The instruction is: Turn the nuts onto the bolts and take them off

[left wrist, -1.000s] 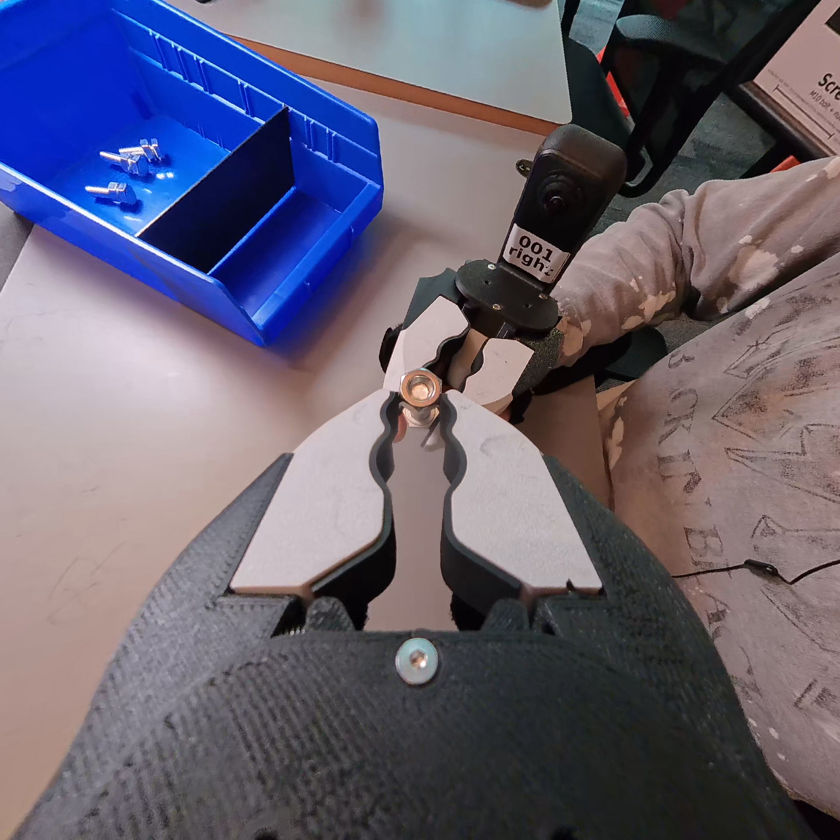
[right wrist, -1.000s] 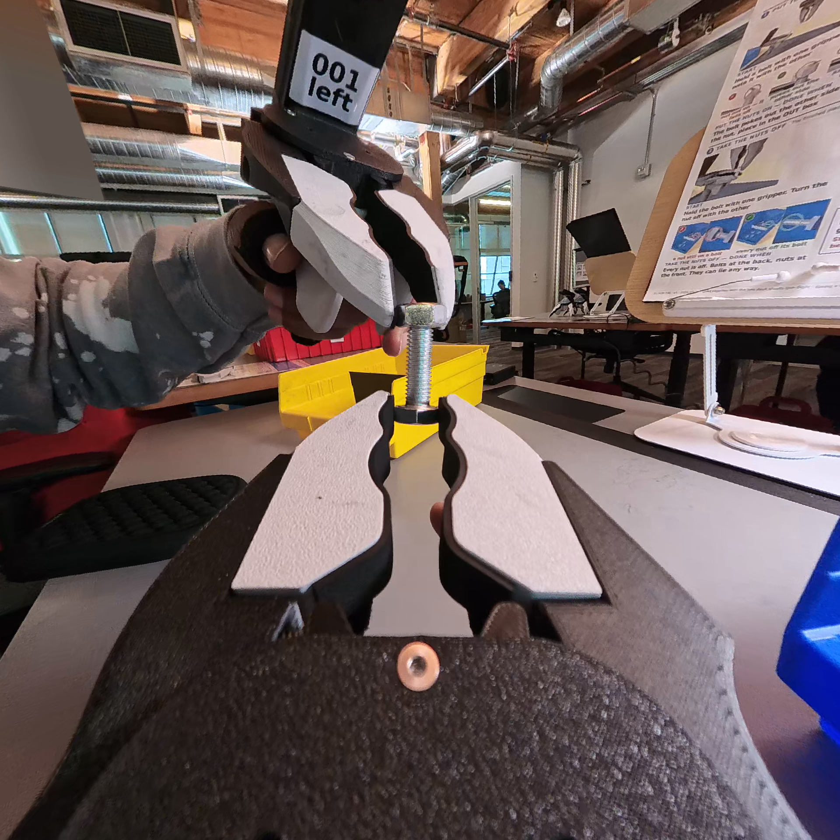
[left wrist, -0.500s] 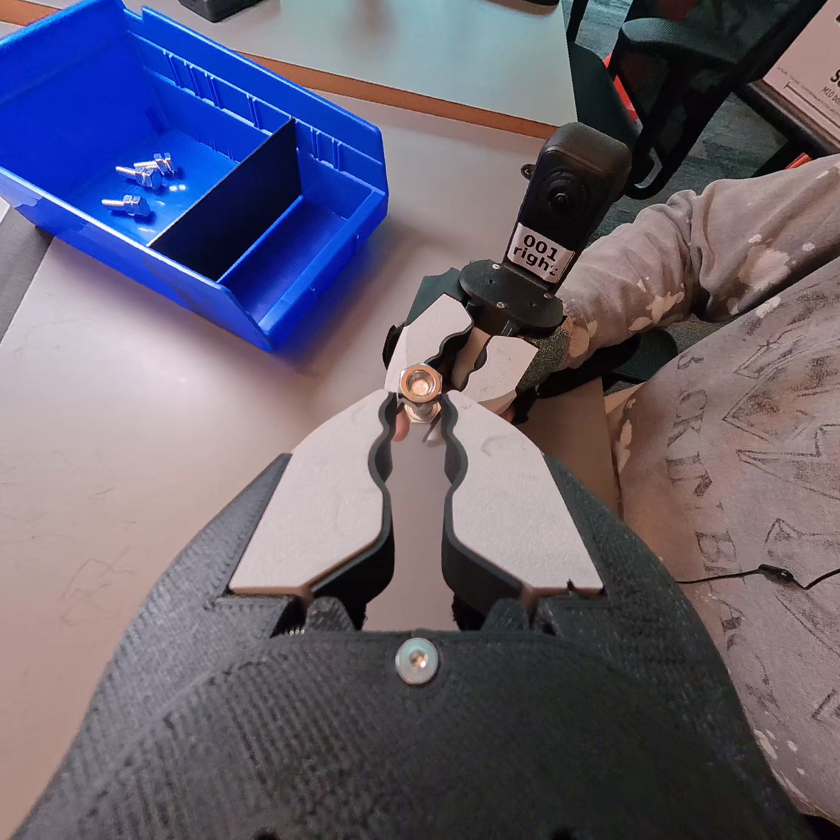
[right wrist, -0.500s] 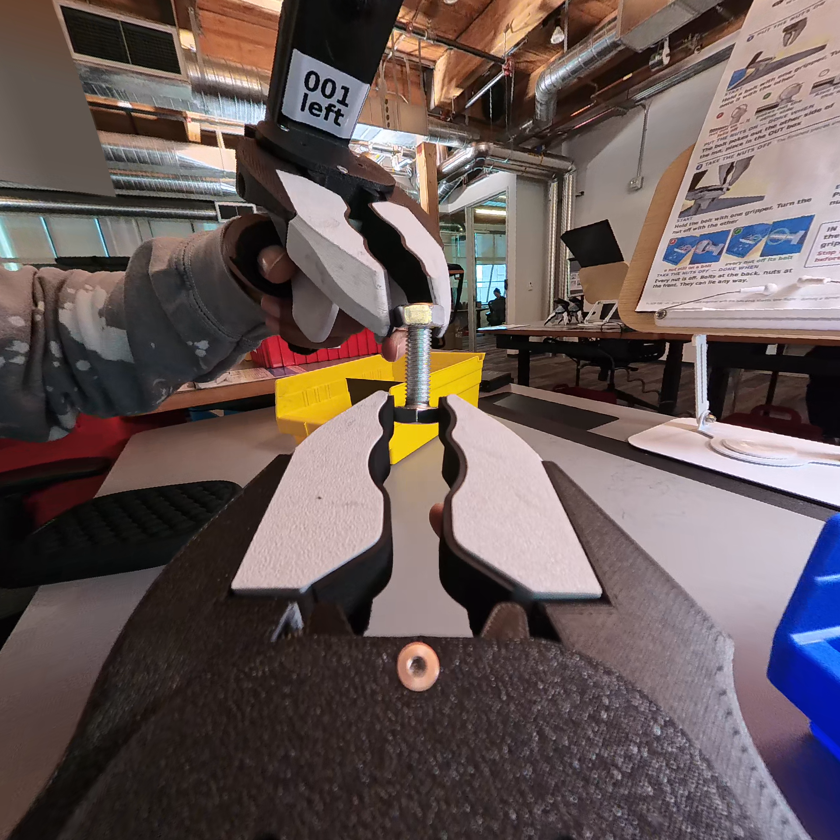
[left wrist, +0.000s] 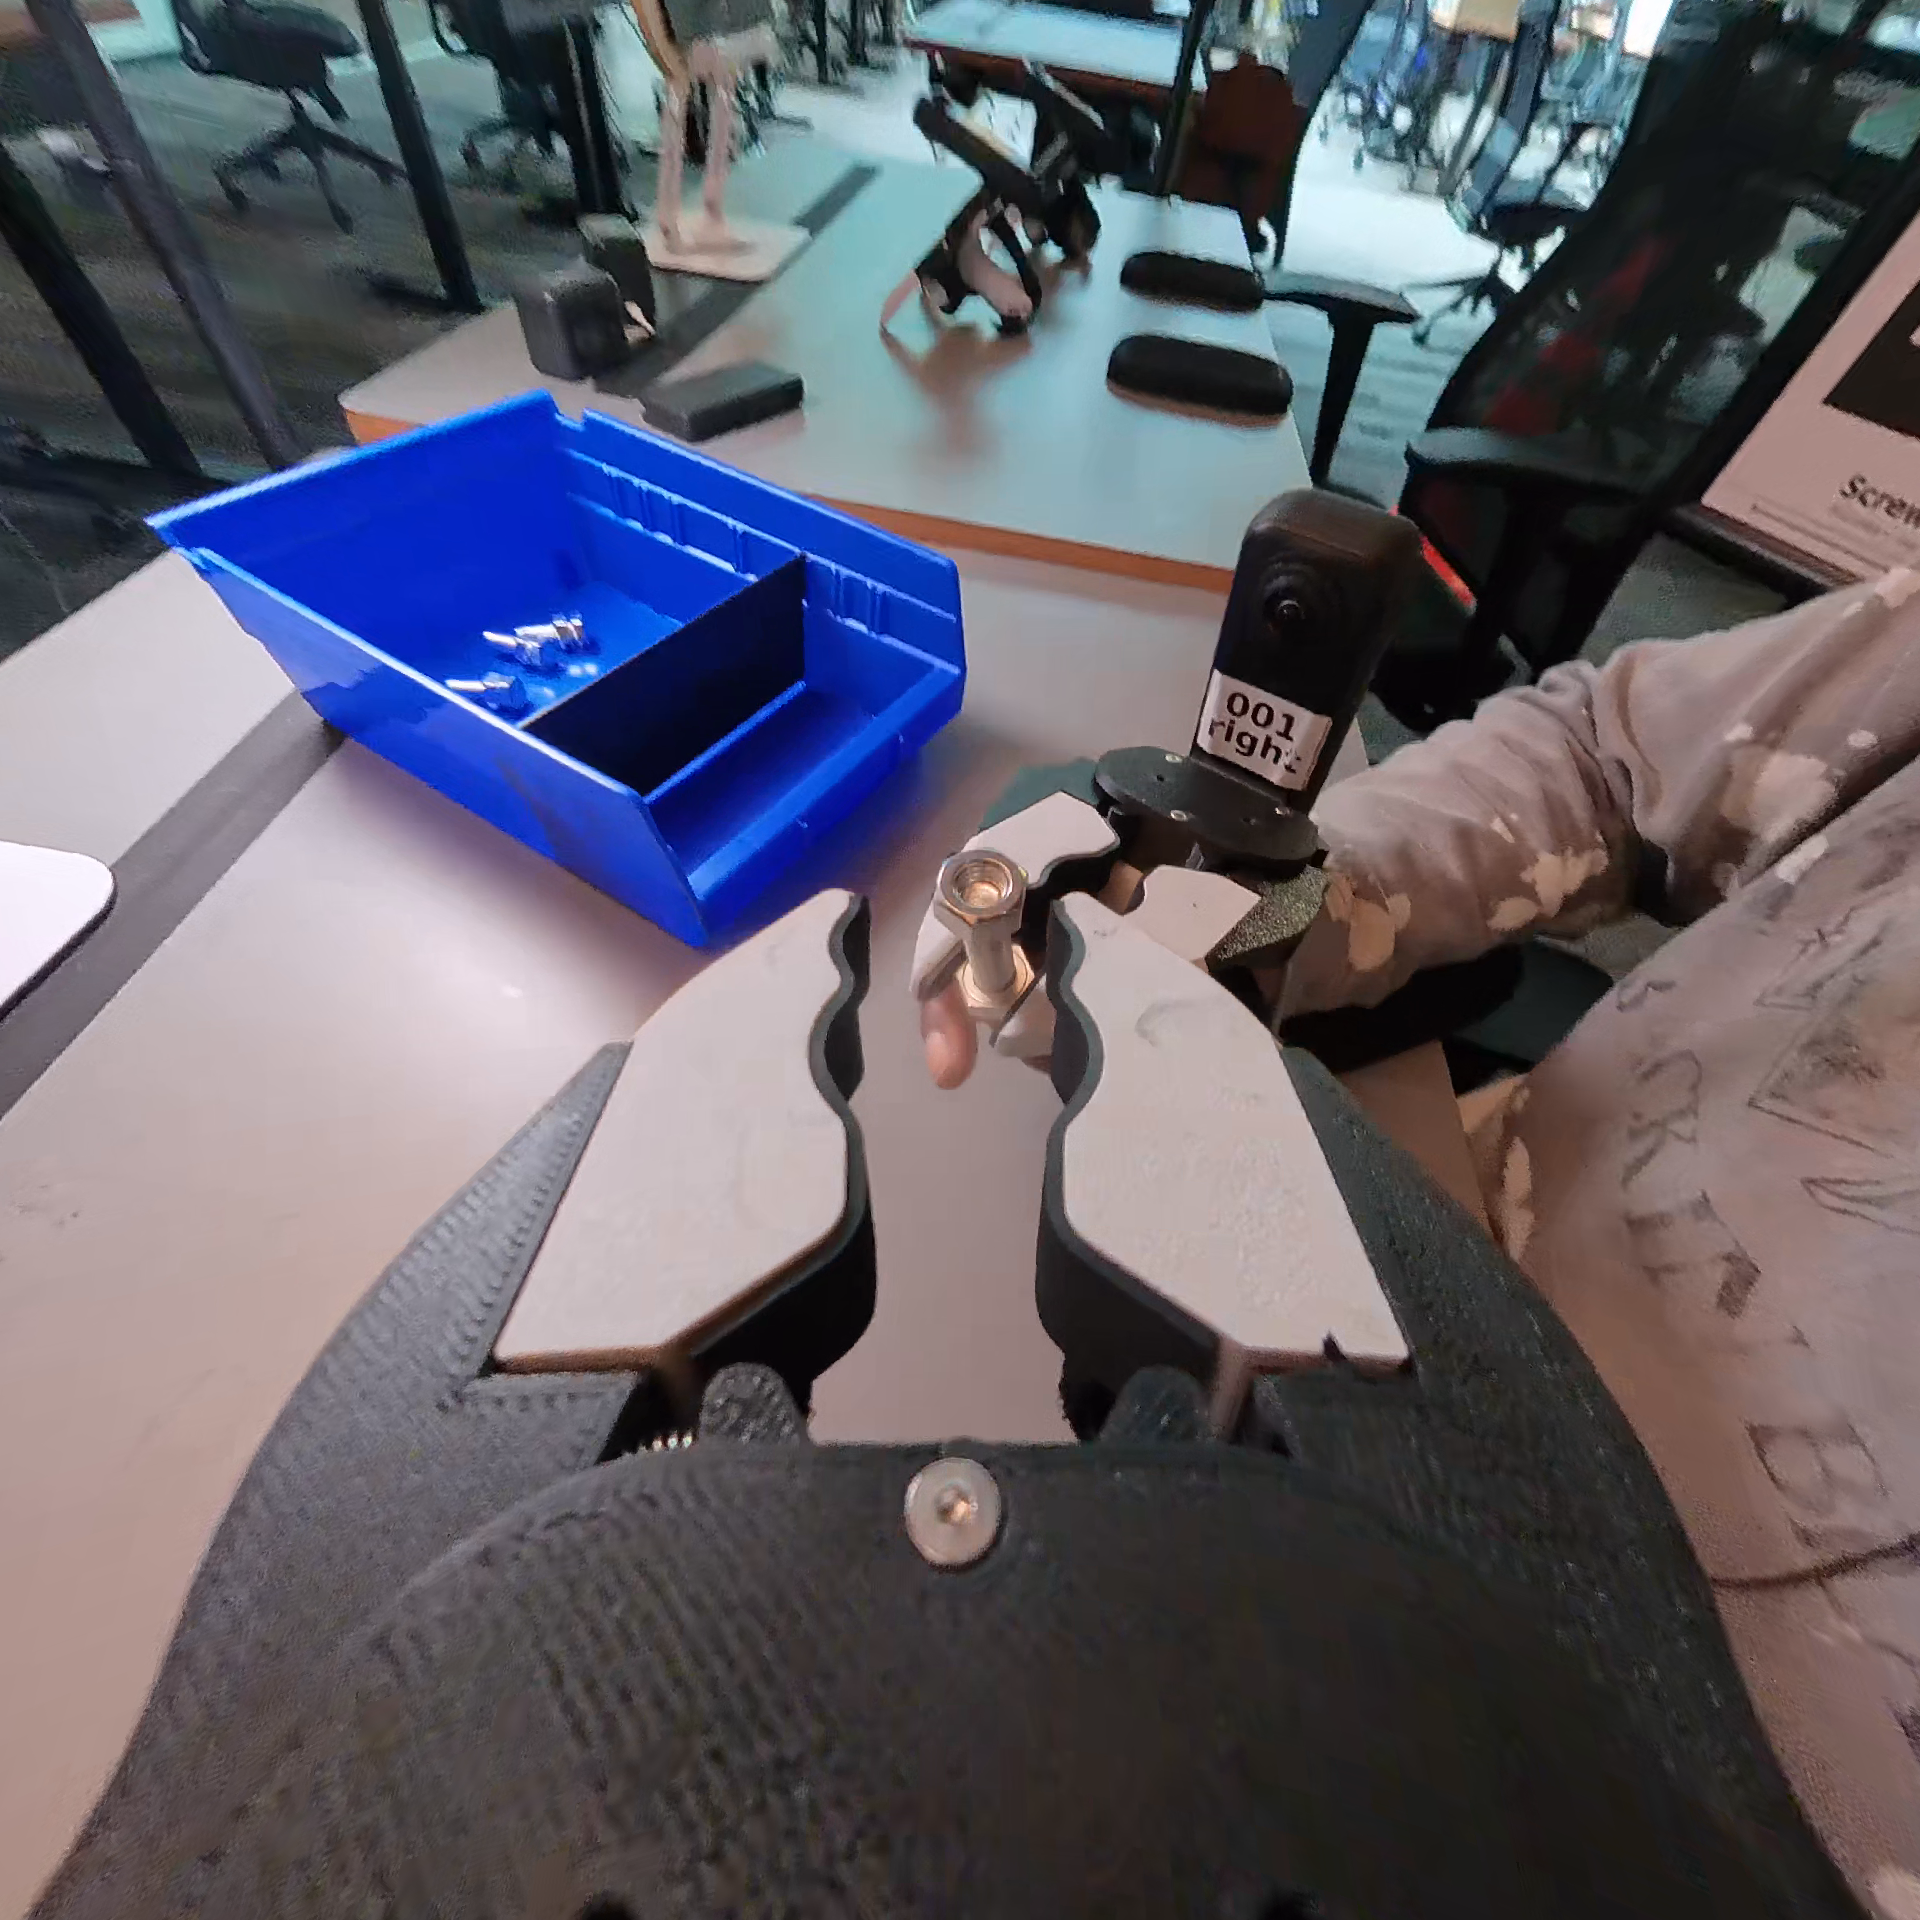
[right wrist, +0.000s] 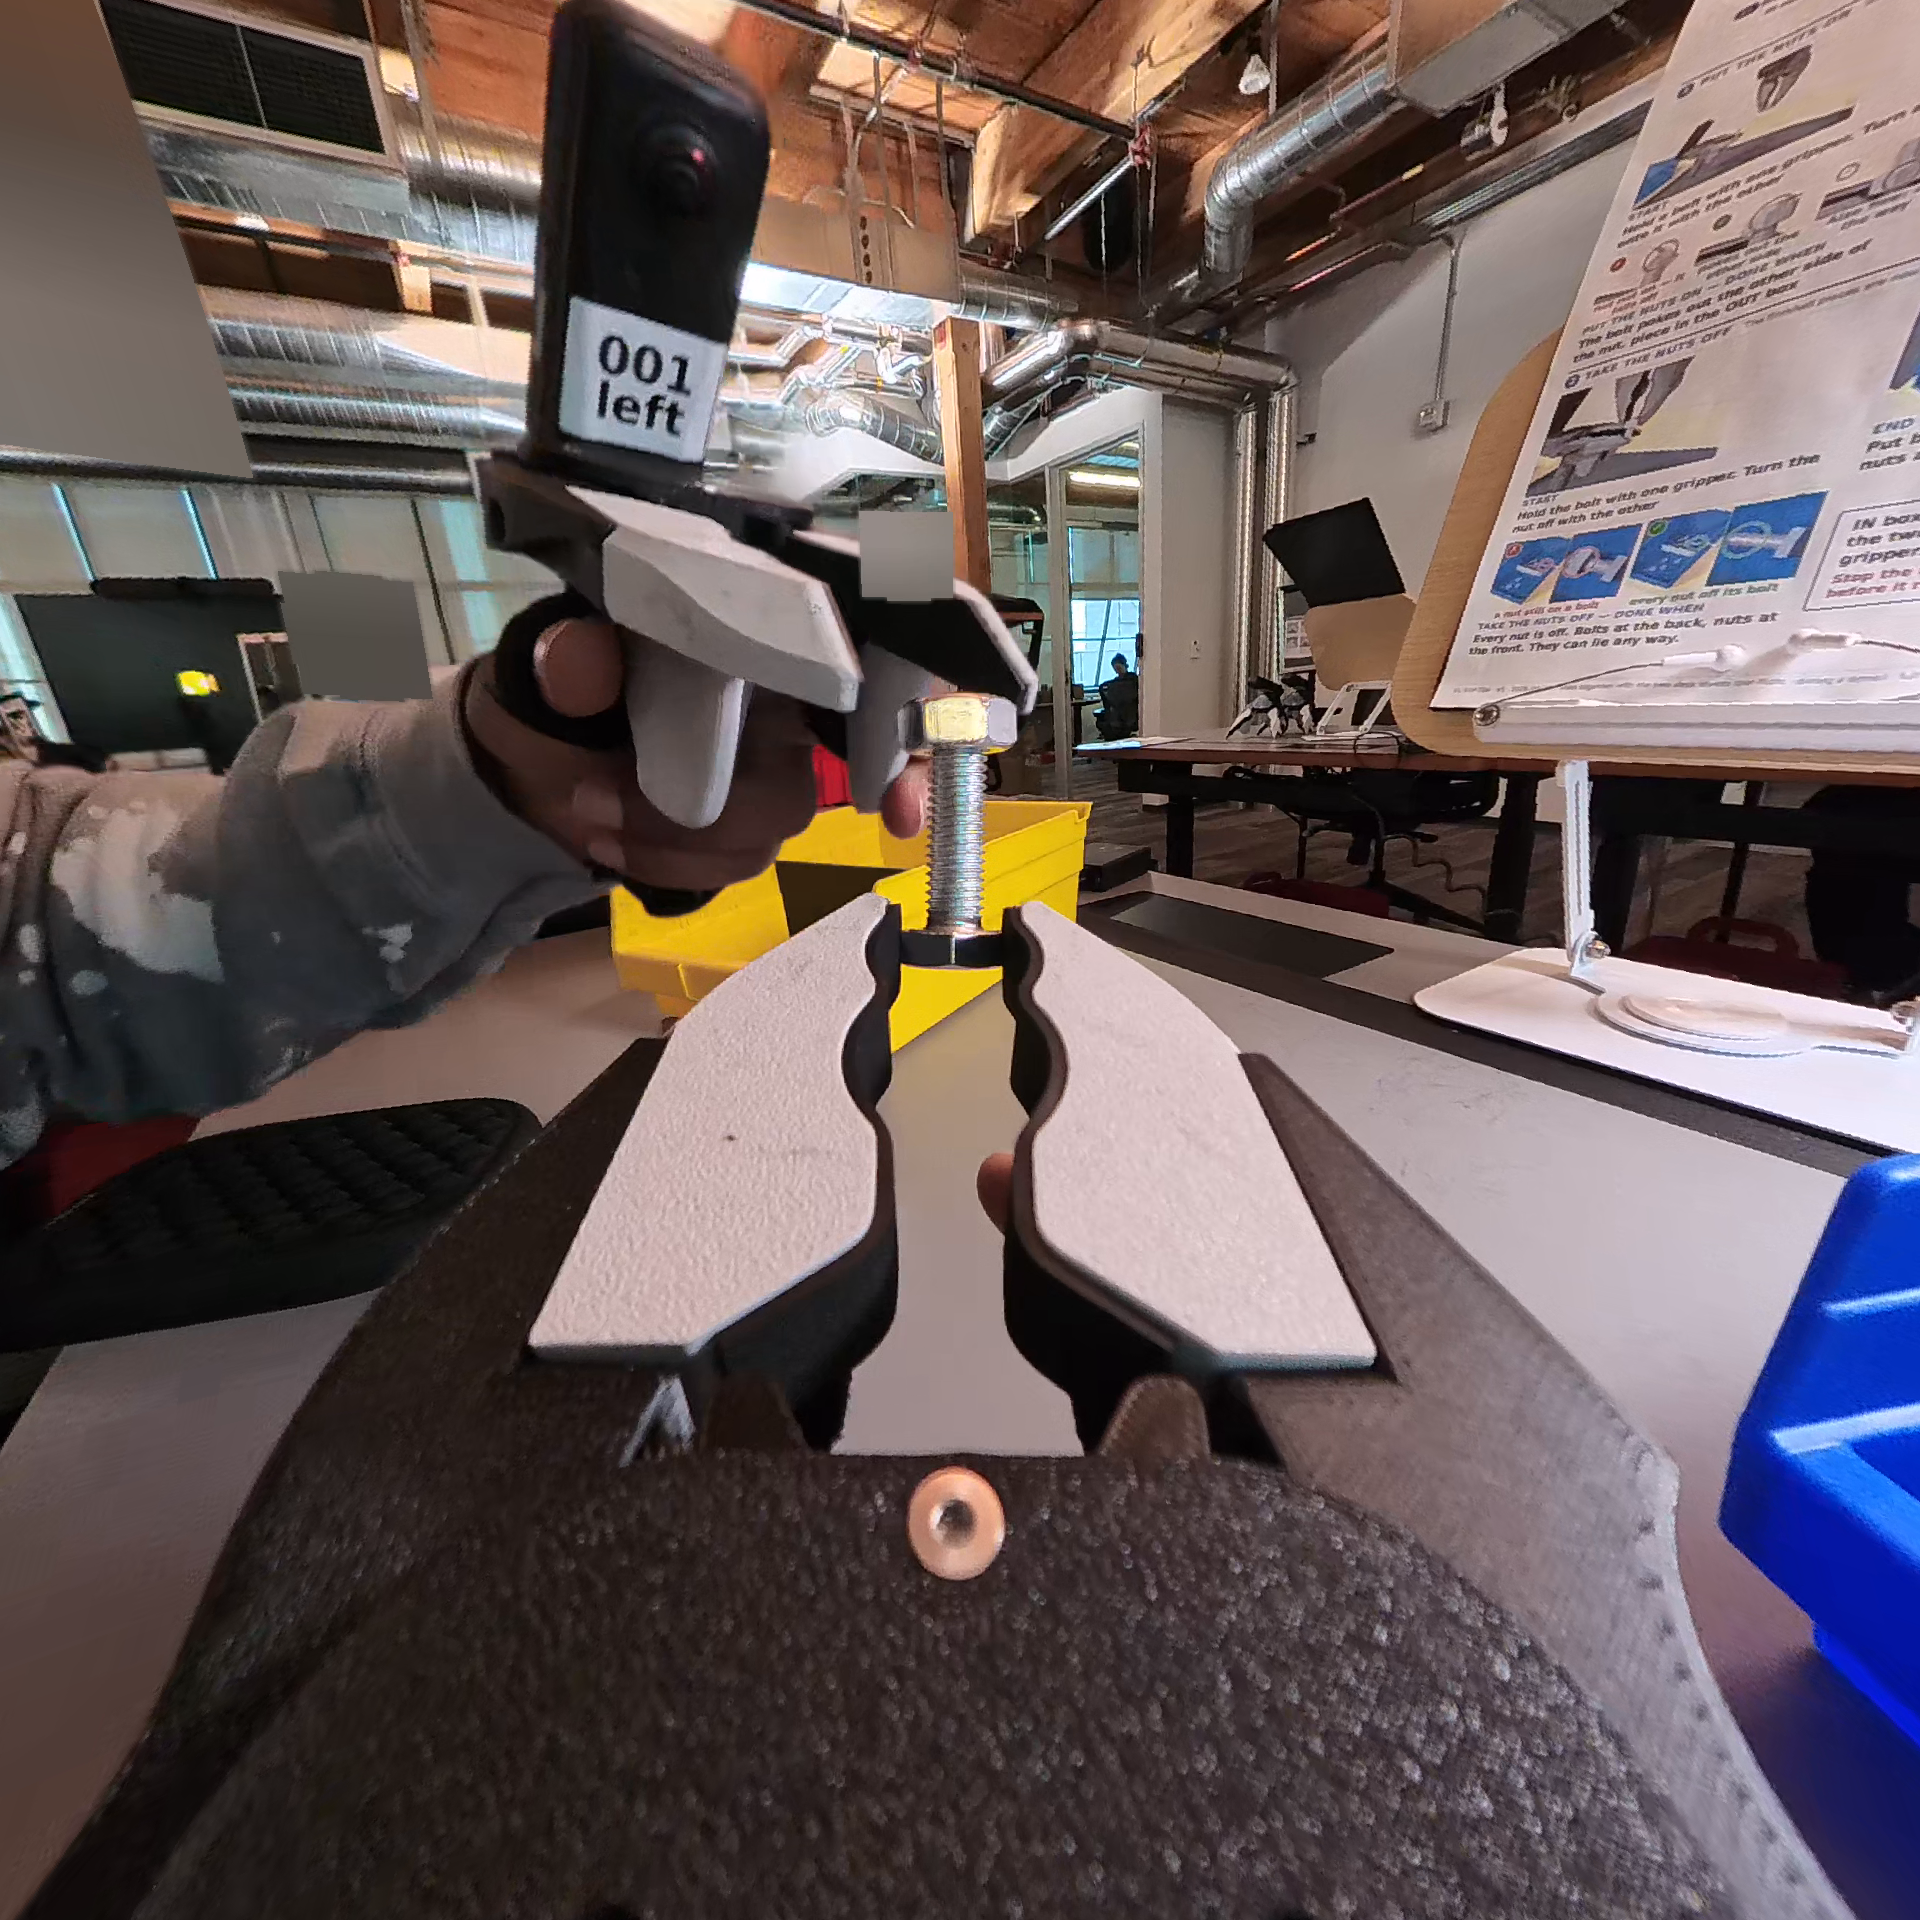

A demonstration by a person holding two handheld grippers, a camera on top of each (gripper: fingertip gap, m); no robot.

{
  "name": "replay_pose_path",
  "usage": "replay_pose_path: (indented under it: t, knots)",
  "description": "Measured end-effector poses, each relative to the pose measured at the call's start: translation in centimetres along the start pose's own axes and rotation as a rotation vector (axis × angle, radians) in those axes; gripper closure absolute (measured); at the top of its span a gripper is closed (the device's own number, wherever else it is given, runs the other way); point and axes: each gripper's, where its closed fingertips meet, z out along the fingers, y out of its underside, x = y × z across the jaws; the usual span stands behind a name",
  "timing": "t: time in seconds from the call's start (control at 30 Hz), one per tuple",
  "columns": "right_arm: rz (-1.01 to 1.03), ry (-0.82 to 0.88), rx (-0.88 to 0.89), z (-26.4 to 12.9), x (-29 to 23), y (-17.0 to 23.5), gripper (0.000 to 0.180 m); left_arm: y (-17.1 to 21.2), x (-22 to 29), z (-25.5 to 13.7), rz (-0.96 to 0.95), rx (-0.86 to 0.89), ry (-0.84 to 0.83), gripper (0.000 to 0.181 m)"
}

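Note:
A silver bolt (right wrist: 954,842) stands upright with its head clamped between my right gripper's (right wrist: 951,940) tips. A hex nut (right wrist: 958,724) sits at the bolt's top end. My left gripper (right wrist: 940,686) hangs over it from above, jaws apart on either side of the nut. In the left wrist view my left gripper (left wrist: 951,935) is open, and the nut (left wrist: 980,888) lies between its tips, closer to the right finger. My right gripper (left wrist: 995,1000) holds the bolt head below it.
A blue divided bin (left wrist: 582,540) stands on the table to the left, with a few bolts (left wrist: 530,649) in its rear compartment; its corner shows in the right wrist view (right wrist: 1839,1455). A yellow bin (right wrist: 1023,847) sits behind the bolt. An instruction board (right wrist: 1714,416) stands at right. My left and right fingertips are right by each other.
My left gripper has opened and let go of the nut, and it has tilted up and back. My right gripper still holds the bolt upright in the same place.

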Motion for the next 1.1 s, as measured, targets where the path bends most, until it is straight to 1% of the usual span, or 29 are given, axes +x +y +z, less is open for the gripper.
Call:
replay_pose_path:
  t: [0.13, 0.2, 0.37, 0.5, 0.6, 0.7, 0.83, 1.1]
  knots:
    - [0.0, -0.001, -0.001, 0.0, 0.0, 0.1, 0.161, 0.0, 0.2, 0.5, -0.008, 0.122, -0.055, 0.15]
    - [-0.002, 0.002, -0.002, 0.0, 0.0, 0.1, 0.161, 0.0, 0.1, 0.6, -0.005, 0.155, -0.087, 0.152]
    - [-0.003, 0.006, 0.0, -0.1, 0.1, 0.0, 0.161, 0.0, 0.3, 1.2, 0.022, 0.169, -0.116, 0.161]
    - [0.011, -0.007, 0.018, -0.2, 0.0, -0.5, 0.161, -0.5, 0.7, 1.4, 0.032, 0.185, -0.086, 0.161]
    - [0.058, -0.074, 0.042, -0.4, -0.6, -1.4, 0.162, -1.3, 1.4, 1.2, 0.025, 0.224, -0.014, 0.162]
    - [0.135, -0.202, 0.078, -0.6, -1.9, -2.6, 0.162, -2.1, 2.7, 0.7, -0.016, 0.271, 0.126, 0.163]
    - [0.187, -0.375, 0.095, -1.2, -3.7, -3.7, 0.162, -2.9, 4.7, 0.2, -0.043, 0.308, 0.311, 0.163]
    - [0.292, -0.61, 0.091, -2.4, -6.0, -4.6, 0.161, -3.2, 7.1, -0.5, -0.077, 0.363, 0.548, 0.163]
